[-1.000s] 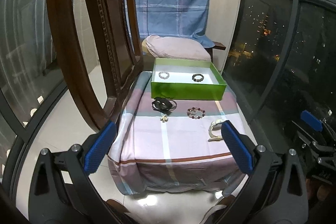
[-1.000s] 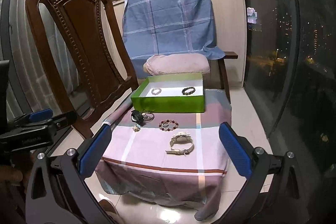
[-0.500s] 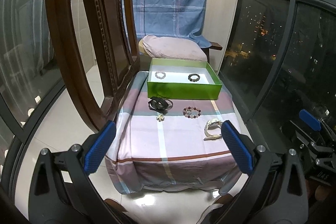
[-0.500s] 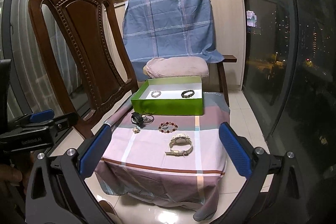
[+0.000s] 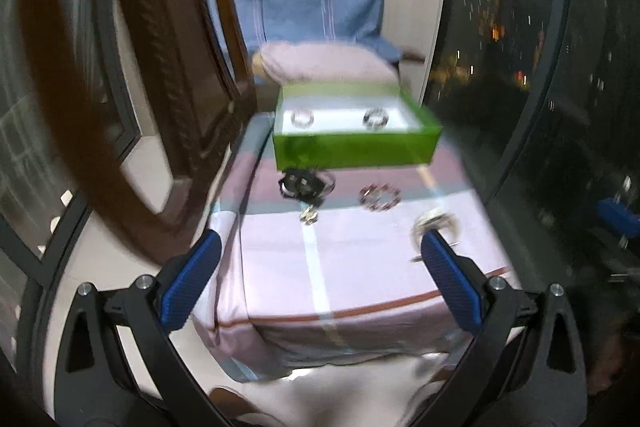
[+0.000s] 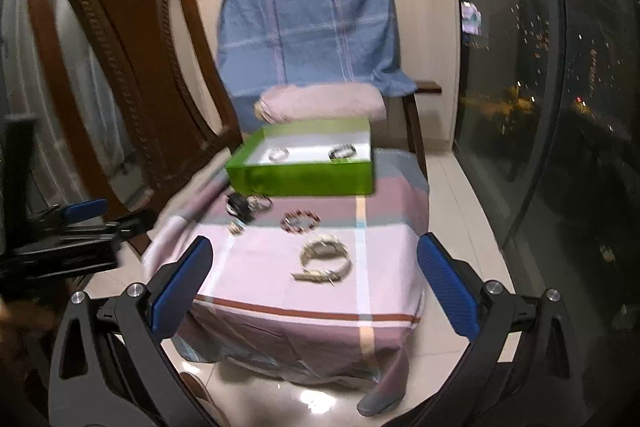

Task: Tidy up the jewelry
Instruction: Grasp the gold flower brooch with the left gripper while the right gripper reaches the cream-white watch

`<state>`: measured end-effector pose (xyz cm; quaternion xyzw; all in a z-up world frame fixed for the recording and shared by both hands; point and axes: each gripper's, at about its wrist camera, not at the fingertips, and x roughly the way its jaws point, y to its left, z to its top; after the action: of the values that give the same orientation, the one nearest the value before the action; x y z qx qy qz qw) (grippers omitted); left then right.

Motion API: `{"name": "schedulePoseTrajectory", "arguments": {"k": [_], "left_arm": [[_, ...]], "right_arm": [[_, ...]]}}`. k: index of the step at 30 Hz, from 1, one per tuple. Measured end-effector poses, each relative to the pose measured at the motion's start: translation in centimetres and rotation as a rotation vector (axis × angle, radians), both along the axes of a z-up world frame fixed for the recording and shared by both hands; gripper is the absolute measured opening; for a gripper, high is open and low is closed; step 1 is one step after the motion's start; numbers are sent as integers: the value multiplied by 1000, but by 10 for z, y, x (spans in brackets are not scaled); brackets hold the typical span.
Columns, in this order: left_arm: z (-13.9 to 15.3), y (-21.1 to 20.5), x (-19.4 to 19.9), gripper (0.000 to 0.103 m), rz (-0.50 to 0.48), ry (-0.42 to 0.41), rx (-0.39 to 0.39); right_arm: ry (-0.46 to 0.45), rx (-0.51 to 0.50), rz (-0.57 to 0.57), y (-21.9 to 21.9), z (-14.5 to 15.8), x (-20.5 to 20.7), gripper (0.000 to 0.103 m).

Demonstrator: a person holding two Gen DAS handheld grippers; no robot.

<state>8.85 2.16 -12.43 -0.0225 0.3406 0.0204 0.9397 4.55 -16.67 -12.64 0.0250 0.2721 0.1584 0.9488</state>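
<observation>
Both grippers (image 5: 318, 273) (image 6: 312, 275) gape, empty; green box (image 6: 300, 179) holds two bracelets (image 6: 279, 155) (image 6: 342, 151)

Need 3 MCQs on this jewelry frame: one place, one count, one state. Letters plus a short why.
1. Where does the cream wristwatch lie?
A. inside the box
B. on the striped cloth, nearest the cameras
C. on the floor

2. How many bracelets are in the green box?
A. none
B. two
C. four

3. How do the jaws of the right gripper stand?
A. wide open, empty
B. shut on the watch
C. shut on a bracelet

Key:
1 B, the watch rests on the striped cloth, in front of the red bead bracelet.
2 B, a pale bracelet and a dark bracelet lie on the box's white floor.
3 A, the blue pads sit far apart with nothing between them.
</observation>
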Motion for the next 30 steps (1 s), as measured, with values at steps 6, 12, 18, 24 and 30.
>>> {"name": "schedulePoseTrajectory", "arguments": {"k": [6,12,18,24,30], "left_arm": [[-75,26,93,73,-12,176,-27],[-105,25,132,71,-47,203,27],[-123,20,150,47,-68,259,21],[-86,31,125,22,-54,176,-107],[-2,36,36,22,-89,-18,-134]], "right_arm": [[63,-10,-15,-11,-26,21,99],[99,-9,-33,-17,-41,38,100],[109,-32,-26,-12,-49,52,99],[91,-147,43,2,-53,82,99],[107,-335,256,29,-79,141,92]]}}
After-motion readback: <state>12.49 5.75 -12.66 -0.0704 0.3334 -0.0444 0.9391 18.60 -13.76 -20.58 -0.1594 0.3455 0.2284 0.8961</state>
